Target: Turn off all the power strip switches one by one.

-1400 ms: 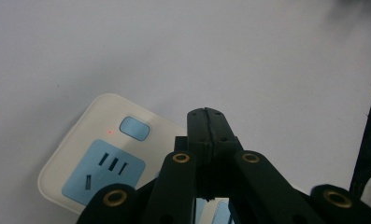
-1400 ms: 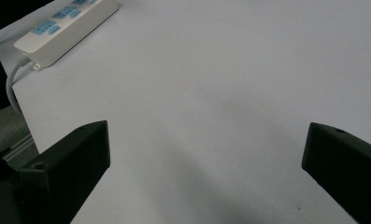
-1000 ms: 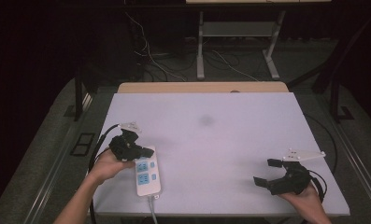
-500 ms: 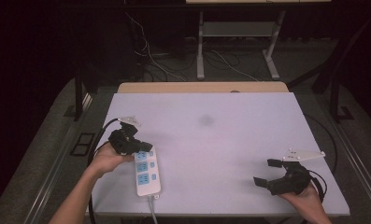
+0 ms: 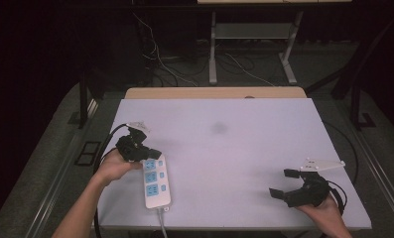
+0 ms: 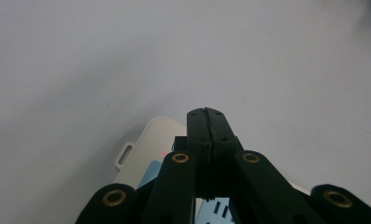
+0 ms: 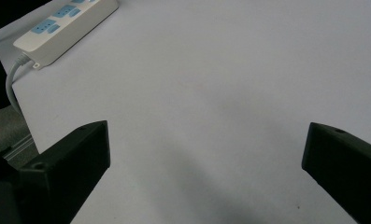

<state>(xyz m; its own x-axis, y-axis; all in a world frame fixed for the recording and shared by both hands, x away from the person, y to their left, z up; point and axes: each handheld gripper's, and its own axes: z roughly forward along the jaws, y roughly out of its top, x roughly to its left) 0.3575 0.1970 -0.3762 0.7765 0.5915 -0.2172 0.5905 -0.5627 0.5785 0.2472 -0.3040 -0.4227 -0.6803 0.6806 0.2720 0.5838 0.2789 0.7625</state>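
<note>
Left gripper (image 5: 144,148) closed, jaws pressed together with nothing between them, tips over the far end of the power strip (image 5: 157,182); contact unclear. Strip lies near the surface's (image 5: 244,148) left front edge, long axis running front to back, cord off the near end. Left hand is the nearer one. Right gripper (image 5: 290,183) open wide, well apart at the right front. Strip: white body, blue socket faces, small red light lit.

No legible text or markings.
</note>
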